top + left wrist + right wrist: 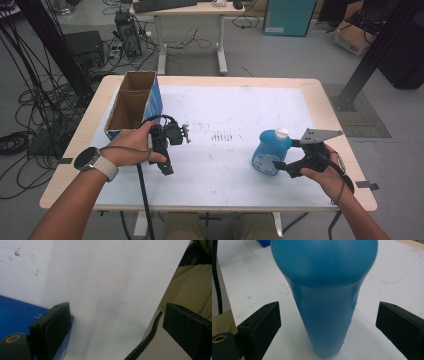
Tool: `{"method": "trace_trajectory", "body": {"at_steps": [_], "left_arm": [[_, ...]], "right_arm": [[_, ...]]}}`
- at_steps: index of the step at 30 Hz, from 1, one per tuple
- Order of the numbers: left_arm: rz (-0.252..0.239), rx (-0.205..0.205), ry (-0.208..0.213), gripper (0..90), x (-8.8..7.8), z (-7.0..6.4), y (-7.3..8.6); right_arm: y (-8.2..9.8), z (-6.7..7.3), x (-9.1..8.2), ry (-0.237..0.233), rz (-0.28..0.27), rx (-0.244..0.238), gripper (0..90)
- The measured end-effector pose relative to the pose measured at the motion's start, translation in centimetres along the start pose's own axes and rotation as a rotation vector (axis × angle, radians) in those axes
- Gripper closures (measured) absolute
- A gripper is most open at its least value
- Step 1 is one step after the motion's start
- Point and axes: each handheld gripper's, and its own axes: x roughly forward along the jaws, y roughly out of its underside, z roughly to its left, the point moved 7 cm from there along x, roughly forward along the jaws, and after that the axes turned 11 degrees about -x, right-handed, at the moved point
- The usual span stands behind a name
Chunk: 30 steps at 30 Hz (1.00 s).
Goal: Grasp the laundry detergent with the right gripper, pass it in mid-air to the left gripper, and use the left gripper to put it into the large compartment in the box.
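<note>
Early stage of a pick-and-place, judged from the layout. The blue bottle (270, 152) stands upright on the white bench (225, 110), well to the right of the open cardboard box (134, 102), which sits at the bench's far left. The right tongs (285, 167) are brought up to the bottle's near side; in the right gripper view their jaws stand spread on either side of the bottle (324, 297), each clear of its wall, so no grip is made yet. The left tongs (167, 169) hover over bare bench just in front of the box, also spread and holding nothing; the left gripper view shows a blue side of the box (15, 315) beside one jaw and the bench edge behind the other. Done so far: the approach to the bottle. Left to do, as a judgement: close the jaws on the bottle, lift it, and, if the box is its destination, carry it leftward and set it inside. The box interior appears empty from above.
</note>
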Motion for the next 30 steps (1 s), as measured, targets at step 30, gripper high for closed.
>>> {"method": "trace_trajectory", "body": {"at_steps": [30], "left_arm": [[0.012, 0.008, 0.002, 8.8, 0.1, 0.0, 0.1]], "right_arm": [[0.2, 0.5, 2.5, 0.013, -0.116, 0.048, 13.4]]}}
